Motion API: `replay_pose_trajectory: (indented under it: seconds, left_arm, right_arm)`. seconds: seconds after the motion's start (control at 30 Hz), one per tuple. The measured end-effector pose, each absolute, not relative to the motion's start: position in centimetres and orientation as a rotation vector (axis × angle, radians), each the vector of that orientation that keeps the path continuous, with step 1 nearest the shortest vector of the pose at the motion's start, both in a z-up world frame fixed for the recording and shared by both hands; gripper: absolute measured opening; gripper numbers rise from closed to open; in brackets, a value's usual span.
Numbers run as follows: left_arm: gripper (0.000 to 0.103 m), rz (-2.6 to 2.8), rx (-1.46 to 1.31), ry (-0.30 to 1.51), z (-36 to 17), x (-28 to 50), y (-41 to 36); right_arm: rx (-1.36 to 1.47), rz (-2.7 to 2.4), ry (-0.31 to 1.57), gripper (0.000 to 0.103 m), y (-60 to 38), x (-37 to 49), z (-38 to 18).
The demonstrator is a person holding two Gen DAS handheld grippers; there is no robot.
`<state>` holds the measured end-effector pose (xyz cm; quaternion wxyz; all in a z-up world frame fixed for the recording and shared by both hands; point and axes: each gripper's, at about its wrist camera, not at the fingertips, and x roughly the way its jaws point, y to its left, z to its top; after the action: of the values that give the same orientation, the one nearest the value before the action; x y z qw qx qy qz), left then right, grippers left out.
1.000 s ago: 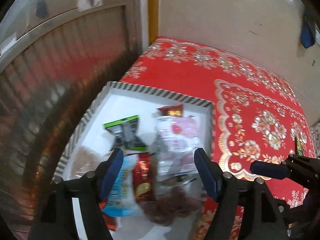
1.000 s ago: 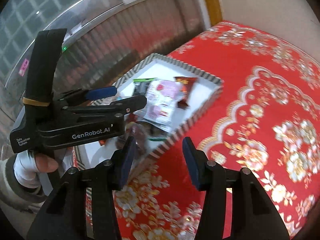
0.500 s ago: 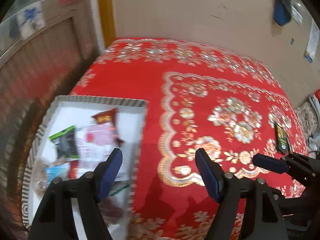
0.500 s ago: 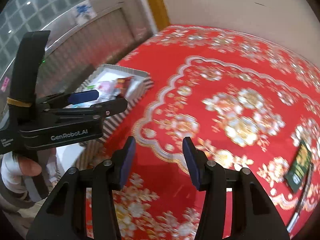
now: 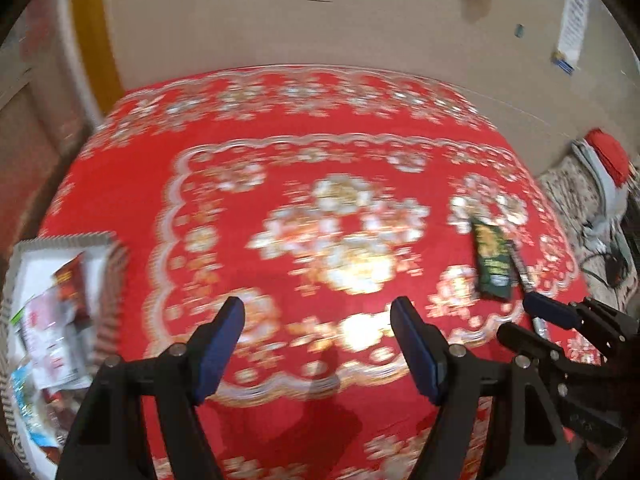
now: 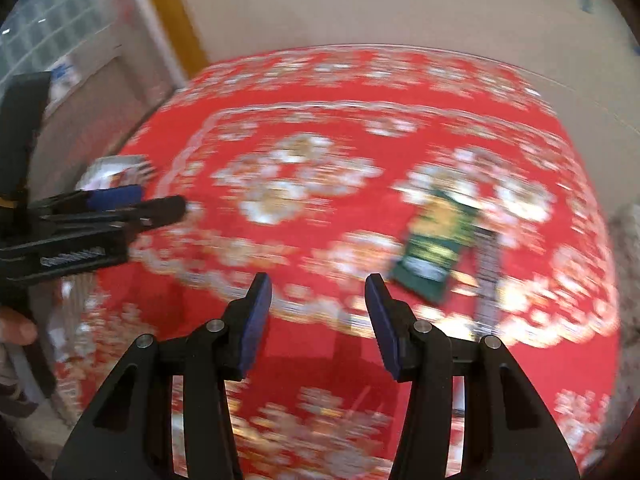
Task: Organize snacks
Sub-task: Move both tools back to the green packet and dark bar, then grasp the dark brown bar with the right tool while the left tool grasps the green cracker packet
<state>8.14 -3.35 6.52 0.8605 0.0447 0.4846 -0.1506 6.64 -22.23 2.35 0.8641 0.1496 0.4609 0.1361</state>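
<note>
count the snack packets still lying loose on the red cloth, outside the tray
1. A dark green packet lies flat on the red cloth, far from the striped tray that holds the other snacks. A thin dark strip beside it is too blurred to identify.

Left claw point(image 5: 316, 340) and right claw point(image 6: 318, 316) side by side, both angled downward, jaws apart, empty.

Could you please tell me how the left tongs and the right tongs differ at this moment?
The left tongs stand wider apart than the right tongs. The left tongs sit nearer the striped tray of snacks; the right tongs sit nearer the green packet lying on the red tablecloth. Both are open and empty, with blue pads, over bare cloth.
</note>
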Motion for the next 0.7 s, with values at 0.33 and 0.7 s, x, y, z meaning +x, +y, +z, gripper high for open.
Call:
replay_pose_trajectory:
  seconds: [0.33, 0.7]
  left_arm:
    - [0.077, -0.468, 0.156, 1.053, 5.4, 9.1, -12.8]
    - [0.077, -0.51, 0.178, 1.112, 3.5, 10.7, -18.0]
  right_arm:
    - [0.334, 0.08, 1.016, 0.049, -29.7, 6.1, -1.1]
    - [0.288, 0.161, 1.076, 0.036, -29.8, 8.1, -3.6]
